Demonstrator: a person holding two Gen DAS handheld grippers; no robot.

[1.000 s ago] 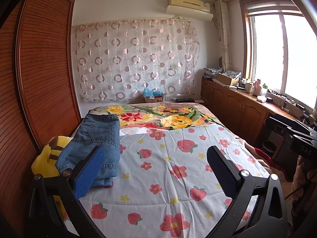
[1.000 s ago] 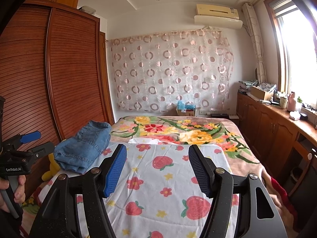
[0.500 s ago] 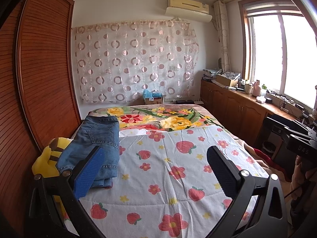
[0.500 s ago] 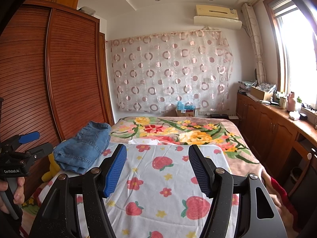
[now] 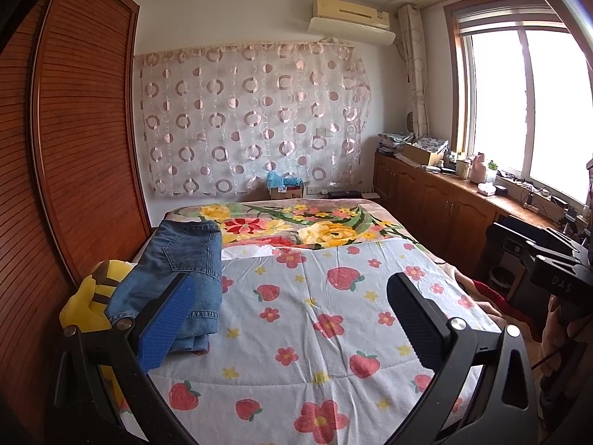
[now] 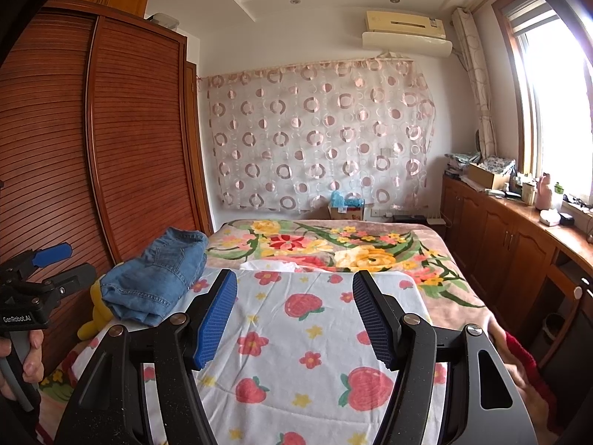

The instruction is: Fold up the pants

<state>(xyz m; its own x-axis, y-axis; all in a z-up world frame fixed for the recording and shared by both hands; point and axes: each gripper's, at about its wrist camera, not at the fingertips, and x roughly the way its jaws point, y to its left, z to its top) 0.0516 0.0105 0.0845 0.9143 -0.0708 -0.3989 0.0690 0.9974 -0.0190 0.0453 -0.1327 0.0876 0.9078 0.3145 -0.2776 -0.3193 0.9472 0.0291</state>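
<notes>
A pair of blue jeans (image 5: 181, 259) lies folded in a compact stack on the left side of the bed, by the wardrobe; the right wrist view also shows the jeans (image 6: 159, 278). My left gripper (image 5: 291, 285) hangs open over the near end of the strawberry quilt (image 5: 315, 333), nothing between its fingers, with the jeans just beyond its blue left pad (image 5: 166, 322). My right gripper (image 6: 294, 276) is open and empty too, over the quilt's middle, to the right of the jeans. A hand (image 6: 29, 356) holds the left gripper's handle at the far left.
A yellow plush toy (image 5: 87, 304) sits at the bed's left edge under the jeans. A slatted wooden wardrobe (image 6: 111, 148) lines the left side. Low wooden cabinets (image 6: 511, 244) with clutter run under the window on the right. A flowered blanket (image 5: 296, 226) covers the bed's far half.
</notes>
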